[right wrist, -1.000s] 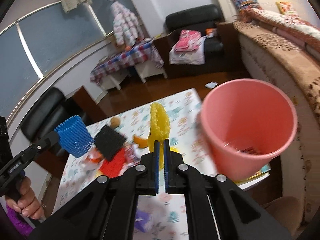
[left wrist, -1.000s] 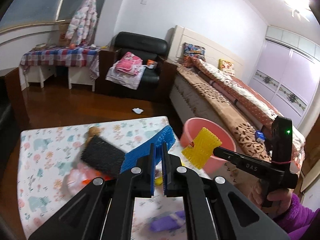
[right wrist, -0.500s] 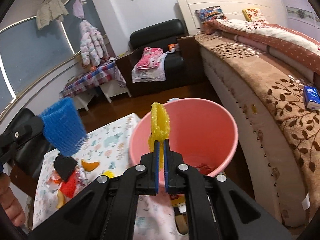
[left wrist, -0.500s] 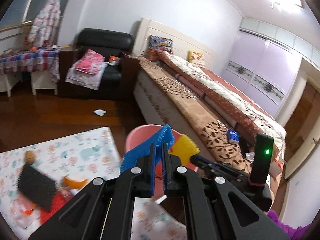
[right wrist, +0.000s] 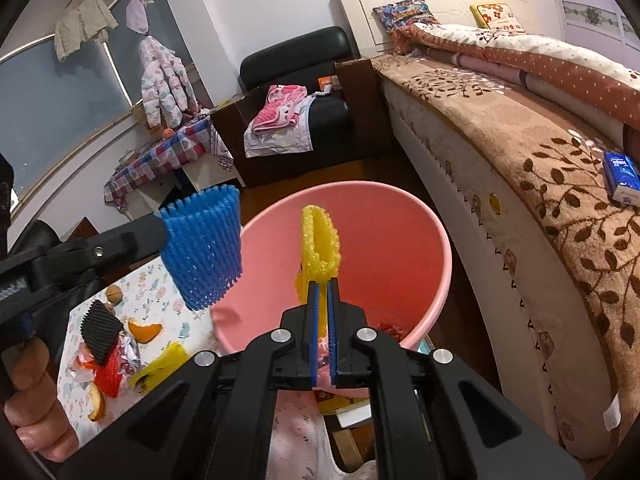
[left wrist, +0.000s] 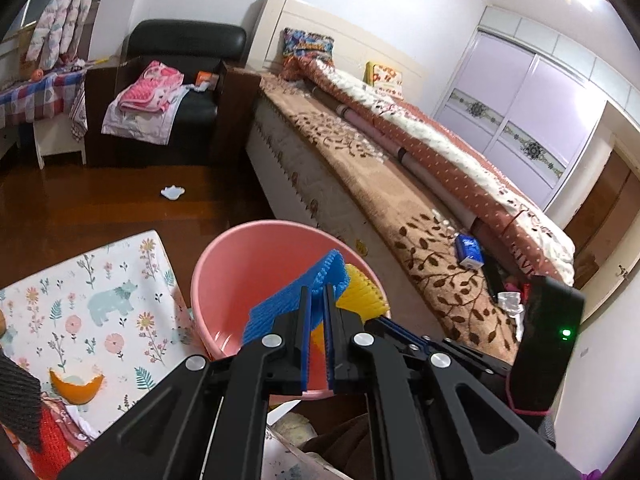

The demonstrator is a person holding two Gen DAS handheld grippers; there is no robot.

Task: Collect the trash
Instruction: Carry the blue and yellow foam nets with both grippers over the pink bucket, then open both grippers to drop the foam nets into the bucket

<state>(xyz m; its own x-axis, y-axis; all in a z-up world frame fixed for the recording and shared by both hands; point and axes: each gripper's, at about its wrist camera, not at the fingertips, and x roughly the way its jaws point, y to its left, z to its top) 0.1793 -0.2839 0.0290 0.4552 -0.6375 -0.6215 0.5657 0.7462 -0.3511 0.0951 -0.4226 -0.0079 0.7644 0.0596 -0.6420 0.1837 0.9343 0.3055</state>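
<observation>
Left wrist view: left gripper (left wrist: 317, 300) clamped on blue foam net (left wrist: 296, 304), held over pink bin (left wrist: 240, 264). Yellow foam net (left wrist: 362, 294) just beside it, also over the bin. Floral-print table (left wrist: 100, 300) at left with orange peel (left wrist: 76, 388); black mesh piece cut off at the left edge. Dark wood floor, bed (left wrist: 400, 184), black armchair (left wrist: 180, 80) behind.

Right wrist view: right gripper (right wrist: 323, 292) pinched tight on yellow foam net (right wrist: 318, 244) above the pink bin (right wrist: 400, 248). Blue foam net (right wrist: 204, 248) hangs over the bin's left rim. Table (right wrist: 168, 304) holds peels, wrappers, black net; wrappers crumpled, hard to identify. Bin contents mostly hidden by the gripper.
</observation>
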